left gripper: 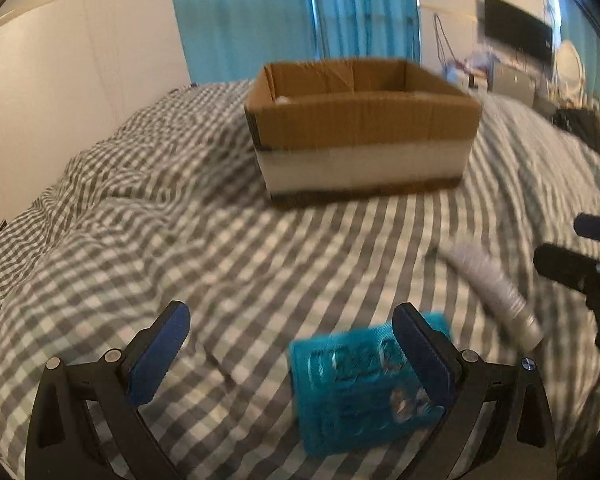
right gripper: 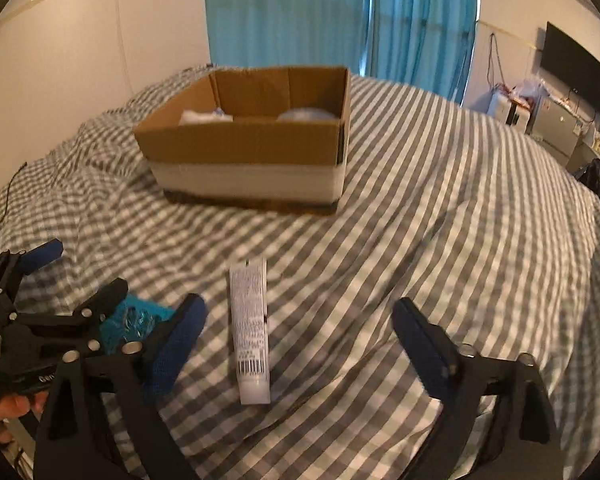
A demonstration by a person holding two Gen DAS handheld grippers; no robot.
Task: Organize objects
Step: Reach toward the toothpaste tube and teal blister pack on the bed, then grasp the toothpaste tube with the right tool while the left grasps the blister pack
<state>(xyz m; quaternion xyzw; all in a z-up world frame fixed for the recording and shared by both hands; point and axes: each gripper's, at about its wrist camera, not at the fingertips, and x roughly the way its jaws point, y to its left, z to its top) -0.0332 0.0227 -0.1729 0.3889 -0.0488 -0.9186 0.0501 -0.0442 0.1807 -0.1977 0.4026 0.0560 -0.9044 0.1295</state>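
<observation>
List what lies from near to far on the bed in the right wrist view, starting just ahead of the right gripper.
Right gripper → white tube → cardboard box → blue curtains.

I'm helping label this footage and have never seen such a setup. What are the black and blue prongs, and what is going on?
No robot here: a person holds a two-finger claw in each hand, each with a fisheye camera looking along its fingers. One picture is from the left claw, the other from the right claw. Both are open and hold nothing. On the checked bedspread lie a teal packet, between the left claw's fingers, and a white tube, between the right claw's fingers. Farther back stands an open cardboard box with some pale things already inside.
</observation>
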